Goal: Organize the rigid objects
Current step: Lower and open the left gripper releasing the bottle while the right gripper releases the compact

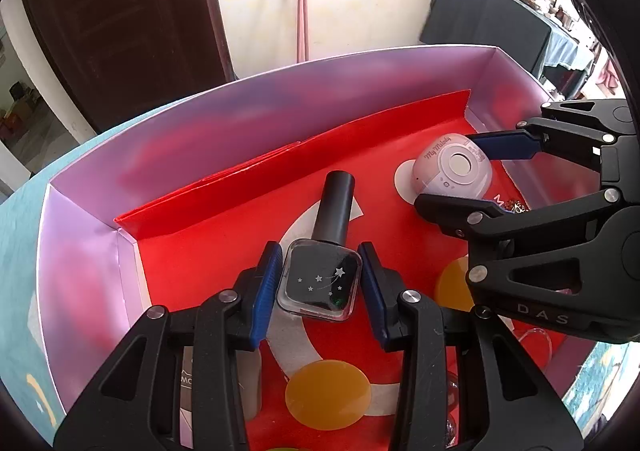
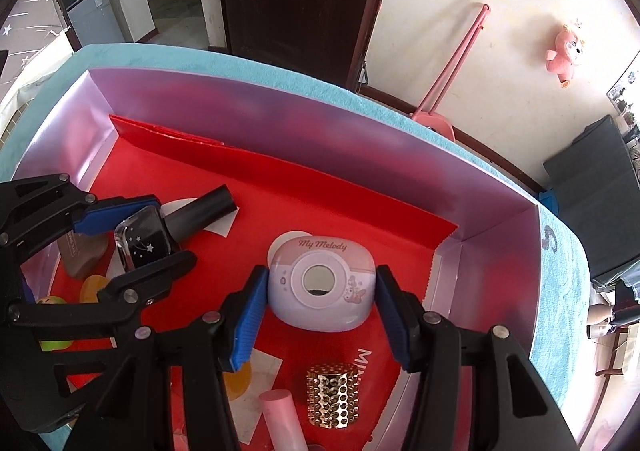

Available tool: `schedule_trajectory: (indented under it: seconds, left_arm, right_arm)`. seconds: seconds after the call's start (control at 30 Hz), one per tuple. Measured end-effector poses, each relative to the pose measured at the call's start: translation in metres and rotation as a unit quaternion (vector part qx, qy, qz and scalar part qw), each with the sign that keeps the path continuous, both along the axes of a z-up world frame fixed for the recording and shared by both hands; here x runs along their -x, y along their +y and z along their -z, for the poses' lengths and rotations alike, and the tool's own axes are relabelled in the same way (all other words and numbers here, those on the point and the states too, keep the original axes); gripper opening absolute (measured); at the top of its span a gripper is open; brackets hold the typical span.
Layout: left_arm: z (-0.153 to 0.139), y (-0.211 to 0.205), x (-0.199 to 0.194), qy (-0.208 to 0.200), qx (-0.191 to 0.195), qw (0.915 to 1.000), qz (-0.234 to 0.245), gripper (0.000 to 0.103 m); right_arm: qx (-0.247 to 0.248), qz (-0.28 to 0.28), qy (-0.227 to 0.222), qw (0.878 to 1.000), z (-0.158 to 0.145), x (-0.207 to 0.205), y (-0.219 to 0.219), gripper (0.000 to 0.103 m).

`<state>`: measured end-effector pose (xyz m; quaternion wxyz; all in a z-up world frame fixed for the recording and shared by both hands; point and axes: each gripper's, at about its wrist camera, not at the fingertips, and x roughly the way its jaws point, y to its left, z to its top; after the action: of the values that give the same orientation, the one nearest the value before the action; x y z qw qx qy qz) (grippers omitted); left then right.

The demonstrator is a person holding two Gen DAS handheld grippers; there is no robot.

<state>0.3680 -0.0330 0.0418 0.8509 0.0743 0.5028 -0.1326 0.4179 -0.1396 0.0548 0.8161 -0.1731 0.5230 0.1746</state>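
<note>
You are near the middle of the task, I judge: your left gripper (image 1: pixel 320 283) holds the nail polish bottle (image 1: pixel 322 263) by its square glass body, and your right gripper (image 2: pixel 318 305) stands open around the pink My Melody case (image 2: pixel 322 285), pads just beside it. Both are inside the box (image 2: pixel 280 119), above its red floor. The bottle's long axis runs away from you, black cap toward the far wall, and the gold studded cap (image 2: pixel 333 395) and pink tube (image 2: pixel 282 421) are still loose.

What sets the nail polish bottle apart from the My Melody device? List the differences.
The nail polish bottle is dark with a long black cap and printed stars; the My Melody device is pale pink, rounded, with a round mirror-like centre. The bottle lies between the left gripper pads, the device between the right gripper pads. Both are in the red-lined box.
</note>
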Motion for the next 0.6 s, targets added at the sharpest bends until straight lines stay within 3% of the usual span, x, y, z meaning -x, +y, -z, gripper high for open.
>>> schedule_trajectory:
  seconds: [0.6]
  left_arm:
    - [-0.0017,-0.0026,0.0015,-0.002,-0.005,1.0,-0.003,0.038]
  right_arm:
    - [0.004,-0.001,0.0,1.0,0.0024,0.002,0.0003,0.056]
